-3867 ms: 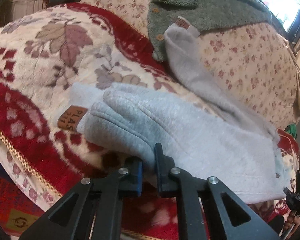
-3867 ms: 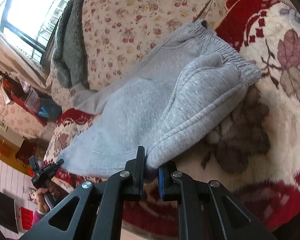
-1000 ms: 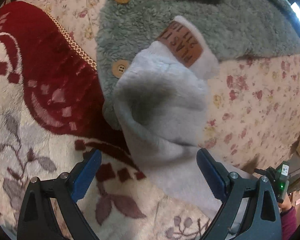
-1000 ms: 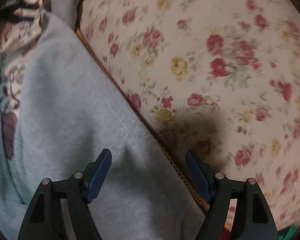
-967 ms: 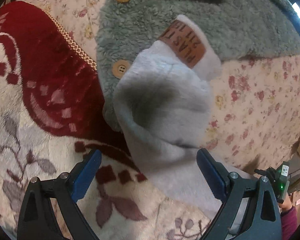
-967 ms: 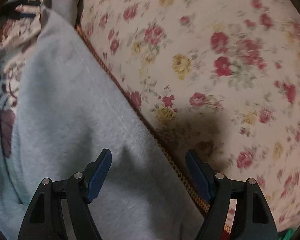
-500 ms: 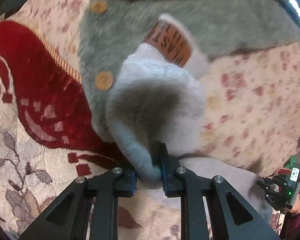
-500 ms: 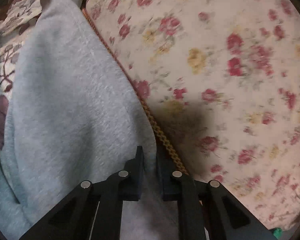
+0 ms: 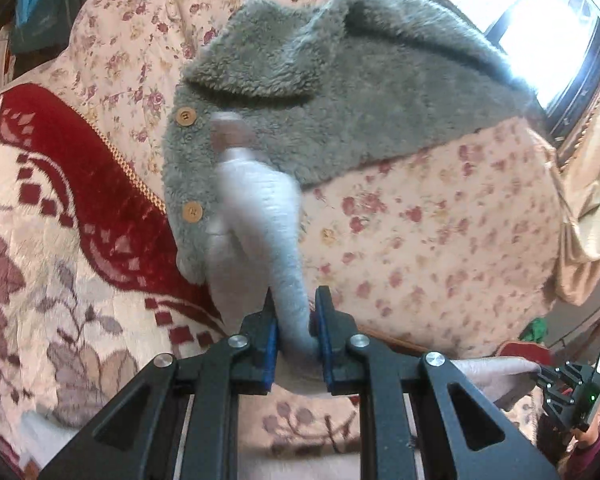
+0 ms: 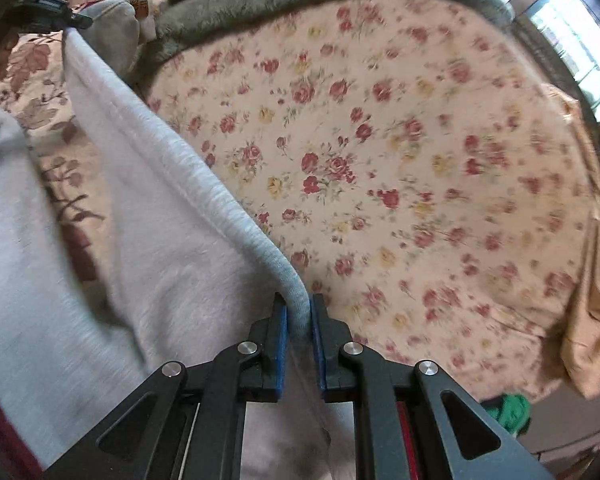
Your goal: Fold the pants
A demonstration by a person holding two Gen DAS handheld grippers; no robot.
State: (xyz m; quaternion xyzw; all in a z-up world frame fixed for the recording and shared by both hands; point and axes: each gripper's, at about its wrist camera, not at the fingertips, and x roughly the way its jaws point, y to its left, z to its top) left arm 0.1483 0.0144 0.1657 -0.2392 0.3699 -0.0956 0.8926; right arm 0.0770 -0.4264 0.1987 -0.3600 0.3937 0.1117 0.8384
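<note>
The grey fleece pants [image 9: 256,216] hang lifted off the bed, one leg end rising blurred in front of a green jacket. My left gripper [image 9: 294,320] is shut on that leg near its cuff. In the right wrist view the same pants [image 10: 148,200] stretch as a taut edge from upper left down into my right gripper [image 10: 299,320], which is shut on the leg's edge. The right gripper also shows at the lower right of the left wrist view as a small black gripper [image 9: 568,392] clamping the cloth. More of the pants lies folded at the left [image 10: 8,216].
A green fuzzy jacket [image 9: 340,92] with wooden buttons lies on a floral quilt [image 10: 400,152] behind the pants. A red and cream patterned blanket [image 9: 52,216] covers the bed at the left. A bright window [image 9: 552,28] is at upper right.
Both grippers, open a second ago around the pant leg, have shut on it and lifted it up off the bed. The leg now hangs stretched between them.
</note>
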